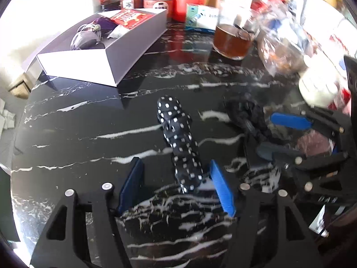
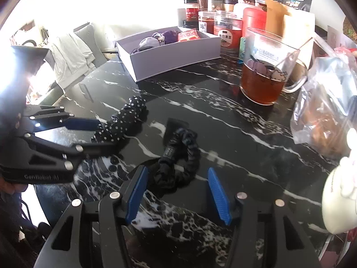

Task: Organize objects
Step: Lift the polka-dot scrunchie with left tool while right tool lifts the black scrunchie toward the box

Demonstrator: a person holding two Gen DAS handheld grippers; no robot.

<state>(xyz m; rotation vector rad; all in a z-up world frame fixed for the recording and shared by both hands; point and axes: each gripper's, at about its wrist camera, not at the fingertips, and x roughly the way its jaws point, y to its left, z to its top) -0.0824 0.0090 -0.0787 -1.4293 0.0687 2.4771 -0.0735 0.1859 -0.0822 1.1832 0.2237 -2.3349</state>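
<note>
A black scrunchie with white dots [image 1: 178,143] lies on the black marble table [image 1: 89,147]. Its near end sits between the blue pads of my left gripper [image 1: 176,178], which is open, with a gap on the left side. A plain black braided scrunchie [image 2: 178,156] lies between the pads of my right gripper [image 2: 177,178], also open and not pressing on it. In the right wrist view the left gripper [image 2: 100,134] straddles the dotted scrunchie [image 2: 125,120] at the left. In the left wrist view the right gripper [image 1: 267,134] sits by the braided scrunchie [image 1: 247,116].
An open white box [image 2: 174,55] at the back holds purple and grey scrunchies and a red packet. A glass mug of tea [image 2: 263,82], a plastic bag [image 2: 323,111] and a white ceramic piece [image 2: 341,201] crowd the right. Jars and a red tin [image 2: 254,17] line the back.
</note>
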